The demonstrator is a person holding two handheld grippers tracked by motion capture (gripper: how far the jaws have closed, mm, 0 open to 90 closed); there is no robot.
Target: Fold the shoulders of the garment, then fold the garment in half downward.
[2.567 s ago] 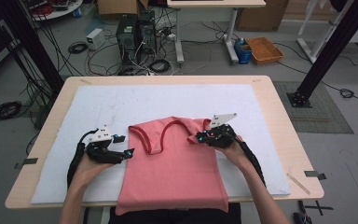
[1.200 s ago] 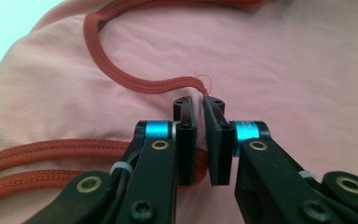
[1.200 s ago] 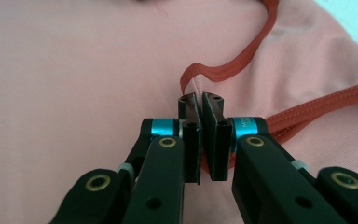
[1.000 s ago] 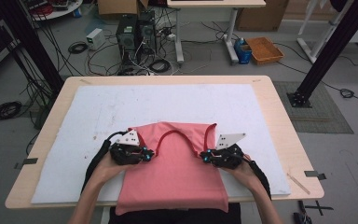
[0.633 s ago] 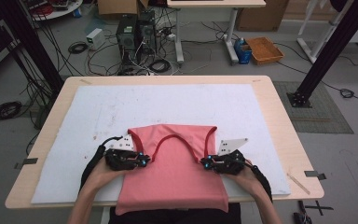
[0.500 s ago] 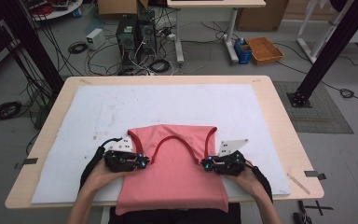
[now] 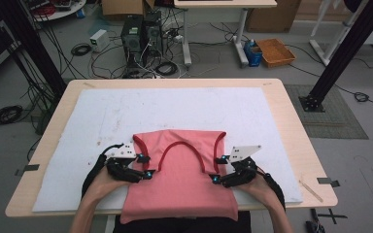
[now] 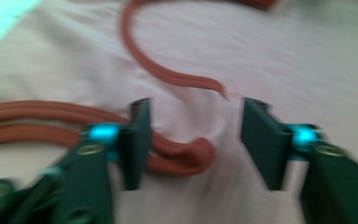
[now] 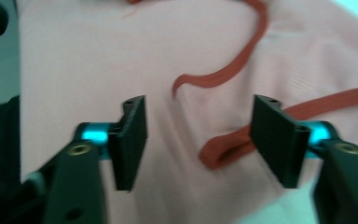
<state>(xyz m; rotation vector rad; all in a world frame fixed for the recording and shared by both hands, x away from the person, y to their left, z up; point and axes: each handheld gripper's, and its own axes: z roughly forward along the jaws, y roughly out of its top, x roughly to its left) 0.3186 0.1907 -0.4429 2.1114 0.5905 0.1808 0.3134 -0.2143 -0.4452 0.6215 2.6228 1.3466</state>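
A pink sleeveless top [image 7: 182, 179] with darker red trim lies on the white mat [image 7: 184, 104], its strap end folded back toward me. My left gripper [image 7: 148, 174] rests on the top's left side, my right gripper [image 7: 215, 178] on its right side. In the left gripper view the left gripper [image 8: 196, 126] has just been opening; a loop of red trim [image 8: 186, 156] lies loose between the jaws, untouched by the pads. In the right gripper view the right gripper [image 9: 200, 123] has likewise just been opening over a trim loop [image 9: 223, 151], with the pads off it.
The mat covers most of a wooden table [image 7: 301, 145]. A thin stick [image 7: 311, 190] lies near the table's right front corner. Beyond the far edge the floor holds computer cases [image 7: 141, 34], cables and an orange basket [image 7: 275, 51]. A black frame post [image 7: 342, 53] stands at the right.
Both grippers drew the top's strap end toward me and lowered it onto the body of the garment. Their jaws, shut on the fabric before, now stand apart and the fabric lies free.
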